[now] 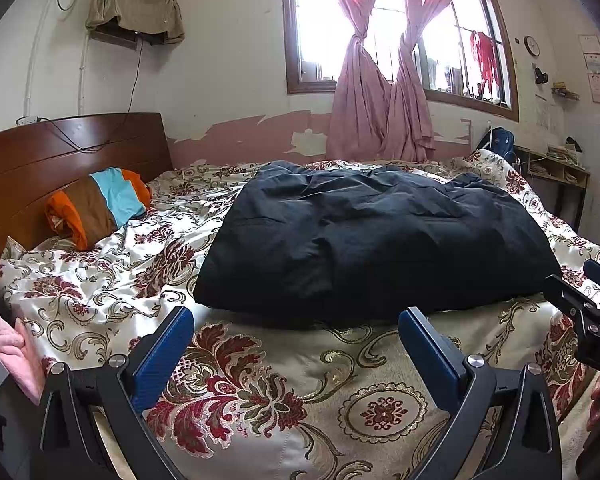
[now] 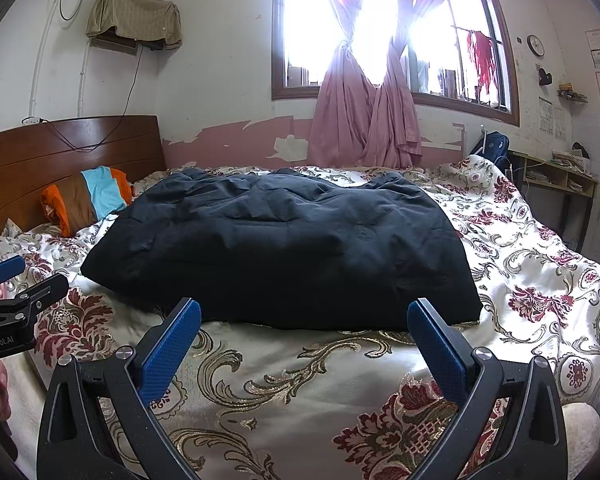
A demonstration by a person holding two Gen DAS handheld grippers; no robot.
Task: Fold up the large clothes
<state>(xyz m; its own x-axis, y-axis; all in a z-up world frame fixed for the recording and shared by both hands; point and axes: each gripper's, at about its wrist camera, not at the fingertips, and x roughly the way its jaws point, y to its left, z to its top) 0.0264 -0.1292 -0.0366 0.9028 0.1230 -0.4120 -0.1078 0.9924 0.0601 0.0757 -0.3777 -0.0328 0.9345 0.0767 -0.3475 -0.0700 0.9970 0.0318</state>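
— Where was the garment?

— A large black garment (image 1: 376, 240) lay spread and rumpled across the middle of the bed, on a floral bedspread (image 1: 284, 384) printed with dark red blooms and gold scrolls on cream. Its near edge ran along a fold of the spread, just beyond both sets of fingertips. Whether it was a jacket or something else, I couldn't tell; it was simply dark, creased cloth.

— And the grippers?

— The left gripper (image 1: 296, 318) hung low over the near side of the bed with its blue-padded fingers (image 1: 164, 356) spread wide, nothing between them. The right gripper (image 2: 304, 310) was the same: fingers (image 2: 440, 352) wide apart, empty, pointed at the garment's near edge. Neither touched the cloth.

— Could each camera see the other tool?

— Partly. The right gripper's black frame poked in at the right edge of the left view, and the left one showed at the left edge of the right view, so the two sat side by side, near each other.

— What else was on the bed?

— A striped pillow (image 2: 86, 198), orange, brown and light blue, leaned against the wooden headboard (image 2: 60, 152), well apart from the garment's left end.

— And the room behind?

— A window (image 2: 384, 32) with bright daylight, pink curtains (image 2: 360, 120) knotted in the middle and hanging down to the bed's far side, a wall clock (image 2: 535, 45) to the right, and a wall shelf draped in tan cloth (image 2: 134, 14) above the headboard.
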